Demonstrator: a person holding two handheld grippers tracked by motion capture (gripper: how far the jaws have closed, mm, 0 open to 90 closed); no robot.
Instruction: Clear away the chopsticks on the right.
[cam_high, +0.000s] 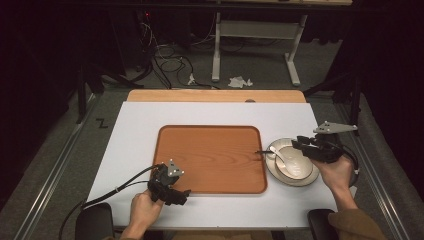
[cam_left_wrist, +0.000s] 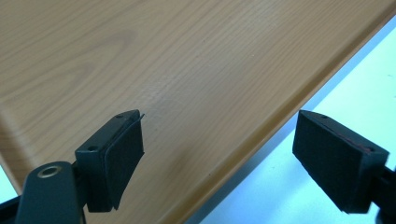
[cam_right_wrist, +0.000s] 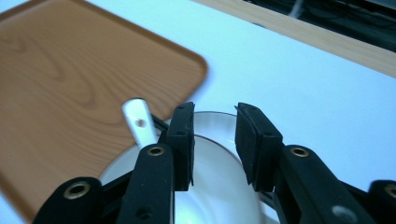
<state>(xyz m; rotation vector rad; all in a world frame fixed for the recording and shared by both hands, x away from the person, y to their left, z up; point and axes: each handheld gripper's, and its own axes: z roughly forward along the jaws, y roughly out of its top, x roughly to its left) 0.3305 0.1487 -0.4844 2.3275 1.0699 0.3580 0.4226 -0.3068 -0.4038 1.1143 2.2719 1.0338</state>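
The jaws of the right gripper stand partly open over the white bowl, pads clear of it, with nothing pinched between them. The bowl sits on a white plate at about 3 o'clock from the wooden tray, just beside its right rim on the counter, and a white spoon rests in the bowl with its handle toward 10 o'clock. The jaws of the left gripper gape wide and empty over the tray's near rim at about 7 o'clock.

No readable text — none anywhere.
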